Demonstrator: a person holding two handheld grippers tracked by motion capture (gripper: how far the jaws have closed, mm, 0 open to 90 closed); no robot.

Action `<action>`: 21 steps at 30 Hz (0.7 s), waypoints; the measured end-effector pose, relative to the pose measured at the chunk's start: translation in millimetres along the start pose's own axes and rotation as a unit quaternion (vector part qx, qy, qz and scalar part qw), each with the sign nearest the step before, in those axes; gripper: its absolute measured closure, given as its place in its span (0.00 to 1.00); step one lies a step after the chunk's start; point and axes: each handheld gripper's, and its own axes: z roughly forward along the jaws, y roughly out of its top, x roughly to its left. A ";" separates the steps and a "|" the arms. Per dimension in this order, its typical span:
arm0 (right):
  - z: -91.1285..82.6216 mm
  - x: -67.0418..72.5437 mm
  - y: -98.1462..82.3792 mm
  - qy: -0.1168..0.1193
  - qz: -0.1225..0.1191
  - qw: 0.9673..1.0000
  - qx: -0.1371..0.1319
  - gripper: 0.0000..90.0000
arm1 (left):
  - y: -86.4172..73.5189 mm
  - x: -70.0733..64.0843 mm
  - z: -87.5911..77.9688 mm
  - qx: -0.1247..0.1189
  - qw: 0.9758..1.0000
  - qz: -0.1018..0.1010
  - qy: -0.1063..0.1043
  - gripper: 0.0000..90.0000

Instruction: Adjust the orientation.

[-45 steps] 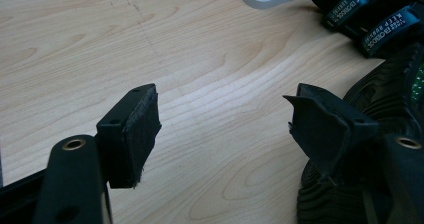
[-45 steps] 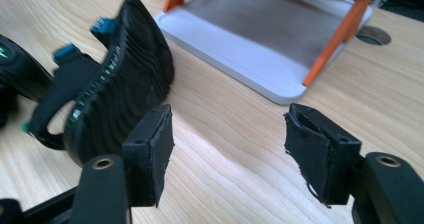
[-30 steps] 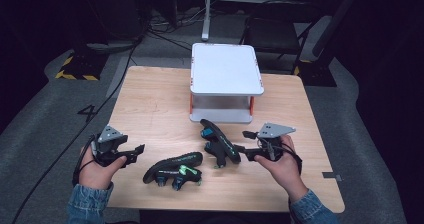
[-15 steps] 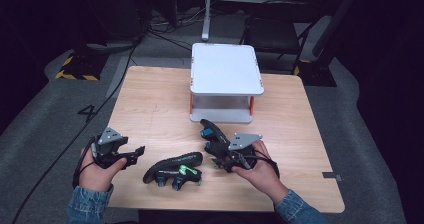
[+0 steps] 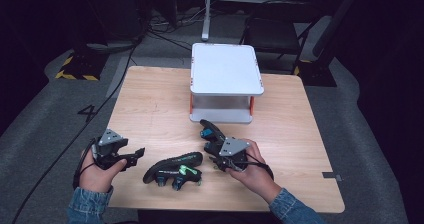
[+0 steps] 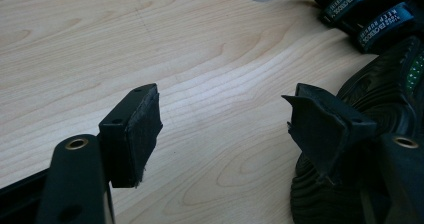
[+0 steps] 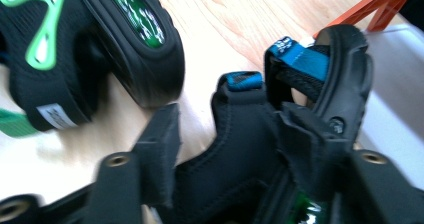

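— What do we see from above?
— Our right gripper (image 5: 220, 151) sits at the blue-strapped sandal (image 5: 210, 132) in front of the white stand (image 5: 226, 69); the left gripper (image 5: 131, 158) waits beside the green sandal (image 5: 172, 166).

— And our gripper views?
— Left jaws apart over bare table (image 6: 200, 59). Right jaws have just been closing, the sandal's heel (image 7: 240, 134) between them, not visibly pinched.

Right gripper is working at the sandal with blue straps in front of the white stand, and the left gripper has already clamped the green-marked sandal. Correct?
Not quite: the left gripper has its jaws open over bare table, beside the green-marked sandal, as the left gripper view shows. The right gripper is indeed at the sandal with blue straps in front of the white stand.
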 end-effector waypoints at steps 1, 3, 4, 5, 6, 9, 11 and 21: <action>-1.2 -1.9 0.0 -0.005 0.000 1.000 0.001 0.56 | -0.4 0.2 0.1 0.001 1.000 -0.002 -0.001 0.32; -3.0 -5.7 -1.6 -0.003 0.011 1.000 -0.005 0.59 | -0.8 1.3 0.4 0.001 1.000 -0.002 -0.001 0.32; -3.0 -5.7 -1.6 -0.003 0.011 1.000 -0.005 0.59 | -1.1 1.9 0.5 0.001 1.000 -0.002 -0.002 0.32; -5.8 -10.4 -3.1 -0.005 0.020 1.000 -0.005 0.61 | -1.3 3.5 0.5 0.003 1.000 -0.001 -0.003 0.32; -5.8 -10.4 -3.1 -0.005 0.020 1.000 -0.005 0.61 | -1.3 3.5 0.5 0.003 1.000 -0.001 -0.003 0.32; -9.1 -16.9 -5.9 -0.007 0.031 0.999 -0.004 0.64 | -1.5 4.1 0.3 0.001 1.000 -0.004 -0.003 0.32; -13.4 -26.4 -9.7 -0.004 0.054 0.998 -0.011 0.64 | -1.7 4.7 0.3 0.001 1.000 -0.007 -0.004 0.32; -28.0 -56.1 -25.2 -0.029 0.121 0.991 -0.040 0.65 | -1.3 6.3 2.0 0.001 1.000 -0.006 -0.006 0.32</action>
